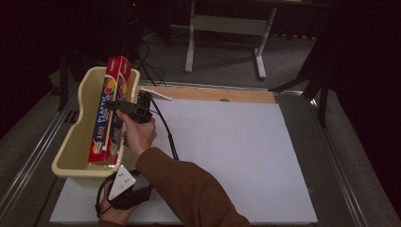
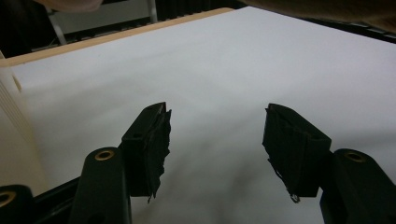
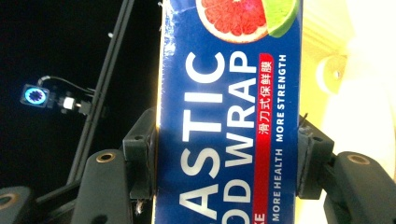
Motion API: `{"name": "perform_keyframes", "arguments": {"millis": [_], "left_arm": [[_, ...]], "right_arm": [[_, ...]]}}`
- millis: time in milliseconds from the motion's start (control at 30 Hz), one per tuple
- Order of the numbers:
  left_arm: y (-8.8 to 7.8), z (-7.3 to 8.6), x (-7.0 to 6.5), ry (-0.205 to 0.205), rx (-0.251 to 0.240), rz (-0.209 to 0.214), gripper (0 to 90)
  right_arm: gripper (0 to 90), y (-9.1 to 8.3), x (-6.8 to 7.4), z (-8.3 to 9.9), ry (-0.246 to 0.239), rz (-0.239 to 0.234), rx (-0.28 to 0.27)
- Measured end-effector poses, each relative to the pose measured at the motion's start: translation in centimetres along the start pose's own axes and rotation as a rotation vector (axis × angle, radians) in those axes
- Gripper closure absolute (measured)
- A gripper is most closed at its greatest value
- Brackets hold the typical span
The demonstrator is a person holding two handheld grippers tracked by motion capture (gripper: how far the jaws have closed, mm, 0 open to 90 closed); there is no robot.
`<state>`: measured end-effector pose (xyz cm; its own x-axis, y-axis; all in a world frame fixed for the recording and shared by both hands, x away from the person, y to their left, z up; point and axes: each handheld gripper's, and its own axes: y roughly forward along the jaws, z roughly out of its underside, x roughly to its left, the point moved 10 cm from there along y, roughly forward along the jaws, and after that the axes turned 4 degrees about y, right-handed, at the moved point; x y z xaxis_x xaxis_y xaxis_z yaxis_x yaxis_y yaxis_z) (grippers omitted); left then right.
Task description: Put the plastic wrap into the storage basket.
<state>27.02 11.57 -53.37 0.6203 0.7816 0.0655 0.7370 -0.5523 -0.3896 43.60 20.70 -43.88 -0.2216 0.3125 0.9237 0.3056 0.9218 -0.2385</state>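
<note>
Right gripper view: jaws clamped on both long sides of a plastic wrap box (image 3: 229, 116), blue face toward camera, white lettering "PLASTIC FOOD WRAP", red strip with "MORE HEALTH MORE STRENGTH", grapefruit and lime picture at top. Pale yellow tub wall (image 3: 336, 70) behind the box on the right; dark room on the left with a small blue-lit ring (image 3: 35, 95) on a stand.

Left gripper view: jaws spread wide, nothing between them, frayed black pads (image 2: 156, 140) on the inner faces. White counter sheet (image 2: 224, 70) under them, wood edge strip (image 2: 116, 37) beyond it, a bit of cream tub wall (image 2: 11, 116) at far left.

High view: right gripper (image 1: 130, 108) held by the right hand (image 1: 138, 134), arm in a brown sleeve (image 1: 189, 189) reaching across to the left side. Box (image 1: 110, 111) stands tilted in the cream tub (image 1: 78, 142), lower end down inside near the tub's near end, upper end leaning up past the far rim, red side visible. Tub sits at the left edge of the counter (image 1: 227, 156). Left gripper (image 1: 124, 187) at the near left corner, just beside the tub's near wall, white plate on top, cable looping round it. Grey carpet and a white table frame (image 1: 227, 28) beyond the counter.
</note>
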Motion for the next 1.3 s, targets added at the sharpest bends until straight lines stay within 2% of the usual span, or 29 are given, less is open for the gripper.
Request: {"name": "perform_keyframes", "arguments": {"millis": [200,367,600,767,867,1067,1167,1300], "left_arm": [[0.0,0.0,0.0,0.001,-0.002,-0.001,40.8],[-0.1,0.0,0.1,0.001,-0.002,-0.004,40.8],[-0.1,0.0,0.2,-0.004,-0.002,-0.006,40.8],[-0.2,0.0,0.3,-0.002,-0.004,-0.012,40.8],[-0.1,0.0,0.2,0.003,-0.001,-0.009,40.7],[-0.1,0.0,0.2,0.004,-0.001,-0.006,41.1],[-0.2,0.0,0.4,-0.006,-0.005,-0.011,41.0],[-0.1,0.0,0.3,-0.001,-0.001,-0.008,41.0]], "right_arm": [[38.5,0.0,0.0,0.6,-0.001,0.033,0.011],[38.3,0.2,-1.1,1.4,0.077,0.099,0.036],[37.2,0.1,-1.3,1.3,0.074,0.12,0.055],[35.4,0.0,-1.8,1.5,0.049,0.191,0.052],[35.9,-0.1,-2.1,1.6,0.019,0.232,0.068],[35.0,-0.3,-2.1,1.5,0.017,0.25,0.071],[31.0,-0.6,-1.6,1.3,0.016,0.222,0.066],[34.4,-1.2,-1.4,0.7,-0.004,0.227,0.083]]}}
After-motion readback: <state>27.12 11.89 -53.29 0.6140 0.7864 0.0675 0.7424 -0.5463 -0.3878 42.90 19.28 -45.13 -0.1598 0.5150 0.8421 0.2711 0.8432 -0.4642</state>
